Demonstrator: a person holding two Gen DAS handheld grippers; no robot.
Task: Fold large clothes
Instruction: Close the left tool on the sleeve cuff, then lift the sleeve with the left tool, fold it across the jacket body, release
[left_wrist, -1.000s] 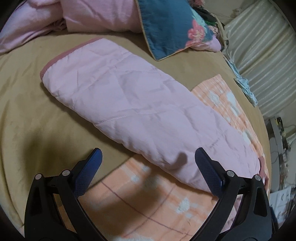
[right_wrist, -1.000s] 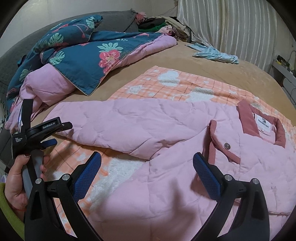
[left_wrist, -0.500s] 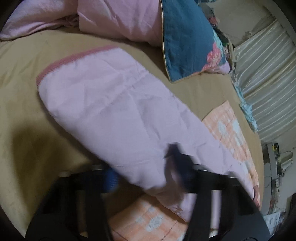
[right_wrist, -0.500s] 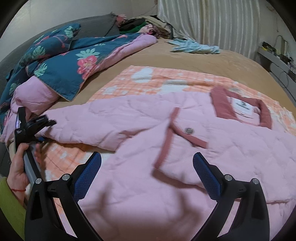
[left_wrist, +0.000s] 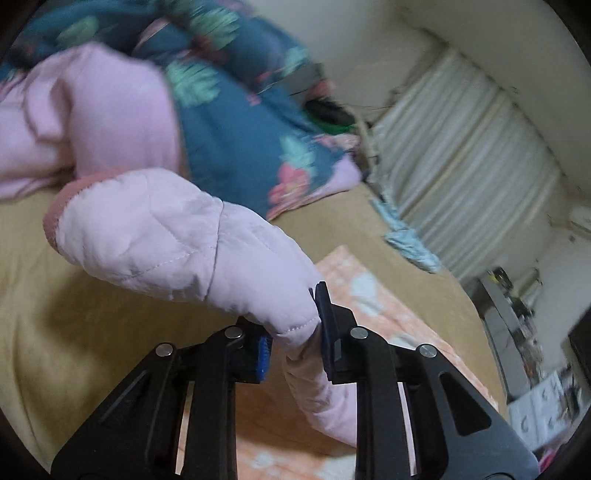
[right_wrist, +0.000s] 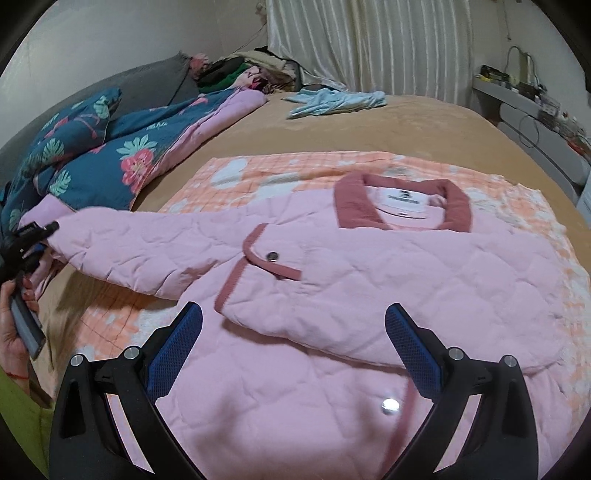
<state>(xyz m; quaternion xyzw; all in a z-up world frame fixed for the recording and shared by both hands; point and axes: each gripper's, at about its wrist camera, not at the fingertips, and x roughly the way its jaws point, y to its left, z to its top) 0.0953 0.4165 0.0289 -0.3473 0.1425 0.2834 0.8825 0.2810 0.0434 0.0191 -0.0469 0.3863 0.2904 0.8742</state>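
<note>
One quilted pink jacket (right_wrist: 354, 280) lies spread on one orange checked blanket (right_wrist: 258, 173) on a tan bed (right_wrist: 424, 122). The jacket's fabric is puffy, stitched in diamond shapes, with a darker pink ribbed collar (right_wrist: 458, 206) and matching trim. Two round metal snaps (right_wrist: 272, 256) show on its front.

The left gripper (left_wrist: 293, 345) has just been closing; its two black fingers (left_wrist: 328, 332) now pinch a fold of the jacket's sleeve (left_wrist: 177, 240), which is lifted off the bed, its ribbed cuff (left_wrist: 55, 221) pointing away. A hand (right_wrist: 14, 317) with a green sleeve holds this gripper.

The right gripper (right_wrist: 293, 347) hovers over the jacket's front, its two blue, mesh-textured pads (right_wrist: 173, 350) wide apart and gripping nothing.

One teal flowered quilt (right_wrist: 92, 162) is bunched at the bed's edge. One light blue garment (right_wrist: 332, 99) lies crumpled near the pleated white curtain (right_wrist: 369, 44).
</note>
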